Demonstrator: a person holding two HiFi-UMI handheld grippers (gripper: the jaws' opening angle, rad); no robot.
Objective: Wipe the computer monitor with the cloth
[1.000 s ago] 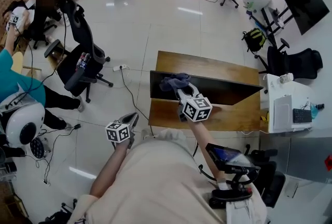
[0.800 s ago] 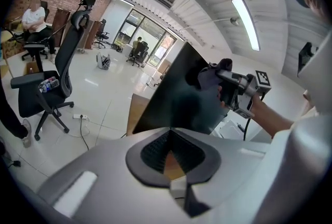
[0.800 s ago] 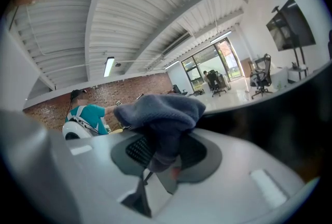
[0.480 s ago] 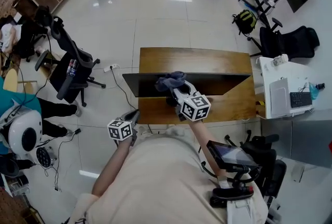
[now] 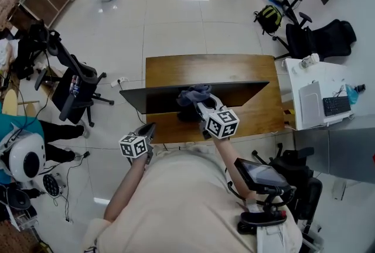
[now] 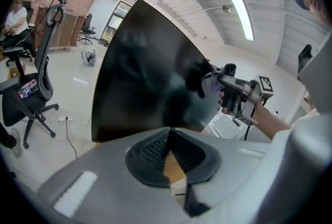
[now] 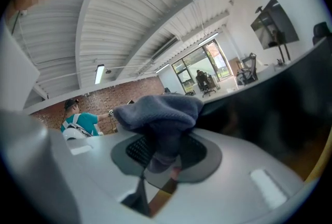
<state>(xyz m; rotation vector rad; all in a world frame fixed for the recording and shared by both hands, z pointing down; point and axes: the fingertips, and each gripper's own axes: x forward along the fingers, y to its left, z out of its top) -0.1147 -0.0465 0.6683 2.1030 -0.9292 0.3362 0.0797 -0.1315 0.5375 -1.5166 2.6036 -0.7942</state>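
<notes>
A dark computer monitor (image 5: 234, 92) stands on a wooden desk (image 5: 205, 65), its screen facing me. My right gripper (image 5: 197, 103) is shut on a blue-grey cloth (image 5: 192, 95) and presses it against the screen near the middle of the top edge. The right gripper view shows the cloth (image 7: 158, 113) bunched over the shut jaws, with the monitor (image 7: 295, 93) to the right. My left gripper (image 5: 149, 129) hangs shut and holding nothing off the desk's front left corner. From the left gripper (image 6: 169, 137) I see the screen (image 6: 140, 72) and the cloth (image 6: 195, 79).
A black office chair (image 5: 73, 85) stands left of the desk, with a cable and socket strip (image 5: 122, 79) on the floor. A white side table (image 5: 319, 93) with a keyboard is at the right. More chairs (image 5: 319, 38) stand behind. A person in teal (image 5: 14, 123) is at the far left.
The right gripper has slid the cloth along the screen from near its left end toward the middle. The head view has shifted. The left gripper has hardly moved.
</notes>
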